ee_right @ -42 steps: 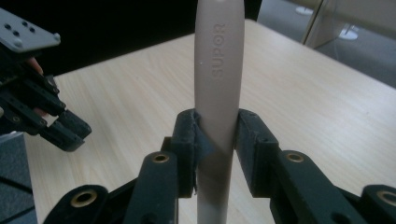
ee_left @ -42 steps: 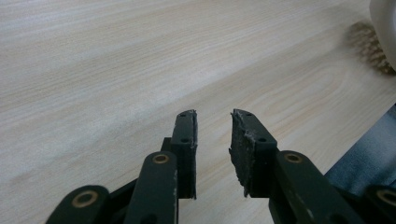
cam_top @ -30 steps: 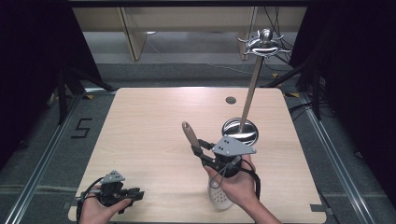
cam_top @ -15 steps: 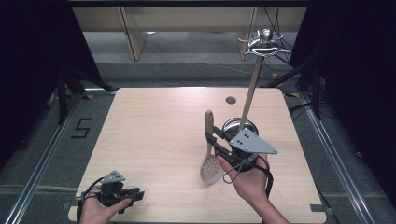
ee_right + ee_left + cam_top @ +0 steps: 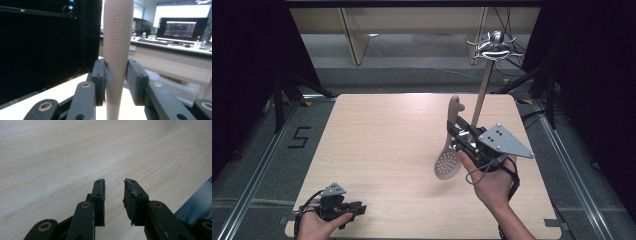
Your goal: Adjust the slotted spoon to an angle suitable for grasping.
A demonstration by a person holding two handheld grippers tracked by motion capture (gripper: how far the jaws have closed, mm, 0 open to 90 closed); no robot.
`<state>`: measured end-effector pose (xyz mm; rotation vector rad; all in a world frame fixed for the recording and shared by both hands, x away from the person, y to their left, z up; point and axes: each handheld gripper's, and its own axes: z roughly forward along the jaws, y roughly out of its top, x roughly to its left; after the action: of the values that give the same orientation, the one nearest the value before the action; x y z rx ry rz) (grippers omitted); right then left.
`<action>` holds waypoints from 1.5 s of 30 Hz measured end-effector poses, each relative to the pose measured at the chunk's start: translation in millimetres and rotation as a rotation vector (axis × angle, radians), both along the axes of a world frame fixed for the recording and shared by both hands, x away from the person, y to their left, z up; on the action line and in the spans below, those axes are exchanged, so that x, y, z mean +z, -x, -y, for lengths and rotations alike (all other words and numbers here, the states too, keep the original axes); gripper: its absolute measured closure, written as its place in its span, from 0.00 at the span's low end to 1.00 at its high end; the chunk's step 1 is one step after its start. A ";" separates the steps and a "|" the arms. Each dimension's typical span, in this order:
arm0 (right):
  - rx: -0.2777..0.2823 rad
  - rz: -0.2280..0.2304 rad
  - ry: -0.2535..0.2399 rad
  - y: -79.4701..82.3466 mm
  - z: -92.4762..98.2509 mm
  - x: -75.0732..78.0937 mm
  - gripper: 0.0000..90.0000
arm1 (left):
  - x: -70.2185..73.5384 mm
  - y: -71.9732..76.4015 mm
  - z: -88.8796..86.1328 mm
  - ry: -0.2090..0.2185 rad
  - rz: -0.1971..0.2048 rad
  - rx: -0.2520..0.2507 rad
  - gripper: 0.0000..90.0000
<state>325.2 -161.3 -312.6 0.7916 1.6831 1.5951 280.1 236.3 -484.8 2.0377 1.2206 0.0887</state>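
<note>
My right gripper [image 5: 458, 136] is clamped on the handle of the slotted spoon [image 5: 448, 159], which hangs above the table [image 5: 377, 150] at about 3 o'clock from its centre, handle up toward 12 and perforated bowl down toward 6. Just behind it stands the utensil stand [image 5: 495, 44], its pole rising from a base hidden behind my hand. I judge the step in hand to be bringing the spoon to that stand. To do it well I should keep the grip firm, since the handle tapers, hold the spoon near upright, and raise it alongside the pole without knocking it.

My left gripper [image 5: 346, 209] rests at the table's 7 o'clock corner, jaws a narrow gap apart with nothing between them.

The right gripper view shows what the high view cannot: both pads [image 5: 101, 75] pressing the beige handle [image 5: 117, 45], embossed SUPOR, one pad's lining peeling. The left gripper view confirms bare wood [image 5: 75, 157] ahead of the left gripper's fingertips [image 5: 131, 195]. The high view gives the spoon's bowl and the stand's hooks.
</note>
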 end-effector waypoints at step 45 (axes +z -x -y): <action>-0.349 0.049 -0.067 9.0 67.8 29.8 0.78 | 3.5 -4.5 4.7 0.007 0.033 -0.007 0.77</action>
<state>316.2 -229.0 -282.8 1.0102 1.3745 1.4187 284.6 231.6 -481.4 2.0271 1.1918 0.1139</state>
